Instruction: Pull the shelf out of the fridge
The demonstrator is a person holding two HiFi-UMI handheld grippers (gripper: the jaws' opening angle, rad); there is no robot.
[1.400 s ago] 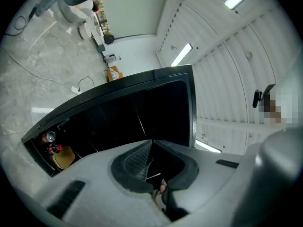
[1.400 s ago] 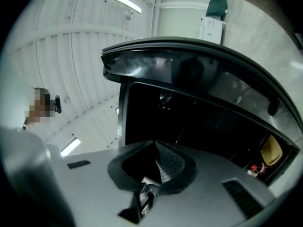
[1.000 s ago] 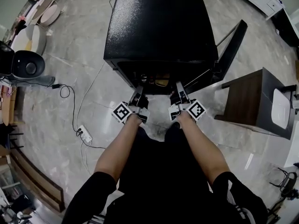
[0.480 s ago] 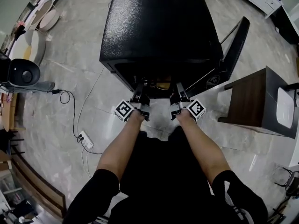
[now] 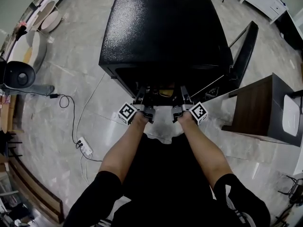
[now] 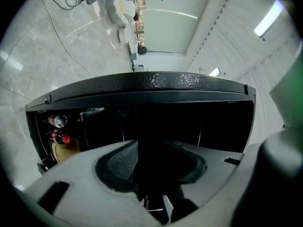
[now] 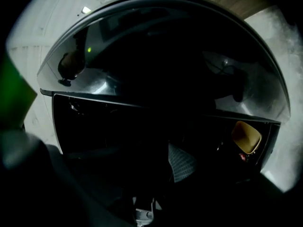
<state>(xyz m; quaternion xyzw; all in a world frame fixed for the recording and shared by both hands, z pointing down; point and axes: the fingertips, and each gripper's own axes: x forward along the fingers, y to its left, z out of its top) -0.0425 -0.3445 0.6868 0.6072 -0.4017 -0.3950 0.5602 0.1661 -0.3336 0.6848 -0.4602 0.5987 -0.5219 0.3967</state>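
Approach step. The black fridge (image 5: 165, 32) fills the upper centre, its door (image 5: 241, 56) swung open at right. The shelf is inside the dark cavity and can't be made out. The left gripper (image 5: 141, 97) & right gripper (image 5: 183, 97) sit at the cavity's mouth, the 2 sets of jaws just opened wide, nothing btwn them. Next: reach in, clamp the shelf's front edge.

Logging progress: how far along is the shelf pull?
Done: fridge door stands open. In hand: left tongs and right tongs sit at the open front of the fridge, jaws just opened, nothing seen between them. Left: gripping the shelf and pulling it out; no shelf shows outside the fridge.
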